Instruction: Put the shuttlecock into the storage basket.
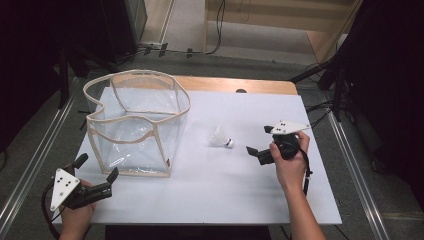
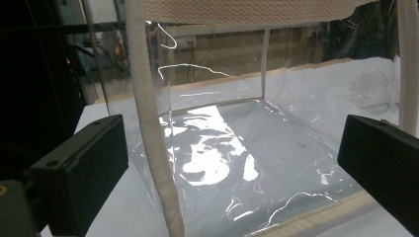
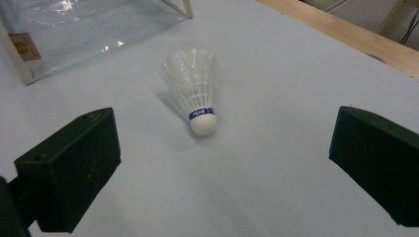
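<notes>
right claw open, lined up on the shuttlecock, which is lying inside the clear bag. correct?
Not quite. The shuttlecock lies on the white table, outside the clear bag, between the bag and the right claw. The high view shows the gap, and the right gripper view shows it on bare table. The rest holds: the right claw is open and lined up on it.

Glossy clear plastic bag [image 1: 137,127] w/ cloth trim; feather shuttlecock [image 3: 193,89].
</notes>
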`<action>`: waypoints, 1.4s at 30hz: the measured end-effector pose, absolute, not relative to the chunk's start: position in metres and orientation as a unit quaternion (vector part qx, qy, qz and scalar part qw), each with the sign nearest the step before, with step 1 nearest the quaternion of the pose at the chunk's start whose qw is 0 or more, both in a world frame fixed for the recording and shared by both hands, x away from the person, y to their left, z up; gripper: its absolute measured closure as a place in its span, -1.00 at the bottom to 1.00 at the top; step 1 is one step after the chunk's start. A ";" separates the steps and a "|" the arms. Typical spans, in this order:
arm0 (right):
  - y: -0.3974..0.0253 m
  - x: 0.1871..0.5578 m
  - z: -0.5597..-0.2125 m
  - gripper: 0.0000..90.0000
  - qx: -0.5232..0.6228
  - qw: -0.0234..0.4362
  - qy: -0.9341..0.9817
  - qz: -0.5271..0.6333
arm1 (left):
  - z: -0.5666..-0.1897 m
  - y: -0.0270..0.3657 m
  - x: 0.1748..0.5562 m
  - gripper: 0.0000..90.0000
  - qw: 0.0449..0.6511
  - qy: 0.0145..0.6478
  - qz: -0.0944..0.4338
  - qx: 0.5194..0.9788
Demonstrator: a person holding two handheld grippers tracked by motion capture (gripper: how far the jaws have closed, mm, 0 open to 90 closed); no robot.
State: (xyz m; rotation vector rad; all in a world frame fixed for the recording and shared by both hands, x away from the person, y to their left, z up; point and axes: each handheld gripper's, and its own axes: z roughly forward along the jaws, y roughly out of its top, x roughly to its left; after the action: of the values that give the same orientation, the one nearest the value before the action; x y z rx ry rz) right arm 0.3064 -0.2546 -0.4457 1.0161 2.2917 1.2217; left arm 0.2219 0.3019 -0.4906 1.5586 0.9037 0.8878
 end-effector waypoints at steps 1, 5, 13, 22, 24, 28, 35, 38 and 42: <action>-0.255 0.306 -0.446 -1.00 0.359 0.176 0.809 0.431 | -0.491 0.302 0.222 -1.00 0.537 0.379 0.373 0.655; -0.253 0.308 -0.444 -1.00 0.357 0.177 0.812 0.427 | -0.491 0.302 0.222 -1.00 0.537 0.379 0.373 0.656; -0.251 0.314 -0.440 -1.00 0.351 0.178 0.817 0.421 | -0.491 0.302 0.222 -1.00 0.537 0.378 0.373 0.655; -0.245 0.322 -0.435 -1.00 0.345 0.175 0.823 0.416 | -0.491 0.302 0.222 -1.00 0.536 0.378 0.374 0.656; -0.243 0.324 -0.435 -1.00 0.342 0.176 0.825 0.415 | -0.491 0.301 0.222 -1.00 0.536 0.378 0.374 0.656; -0.237 0.328 -0.434 -1.00 0.338 0.172 0.829 0.411 | -0.491 0.302 0.222 -1.00 0.536 0.378 0.373 0.656; -0.229 0.337 -0.433 -1.00 0.331 0.167 0.835 0.406 | -0.491 0.302 0.222 -1.00 0.536 0.377 0.373 0.657; -0.225 0.340 -0.433 -1.00 0.327 0.164 0.841 0.399 | -0.491 0.301 0.222 -1.00 0.536 0.377 0.374 0.657; -0.221 0.344 -0.434 -1.00 0.323 0.160 0.845 0.396 | -0.491 0.301 0.222 -1.00 0.536 0.377 0.373 0.656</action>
State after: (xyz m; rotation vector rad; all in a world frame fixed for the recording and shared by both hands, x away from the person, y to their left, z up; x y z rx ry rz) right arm 0.3443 -0.2214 -0.4341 0.9216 2.4132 1.1307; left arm 0.2220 0.3015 -0.4907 1.5628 0.8986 0.8891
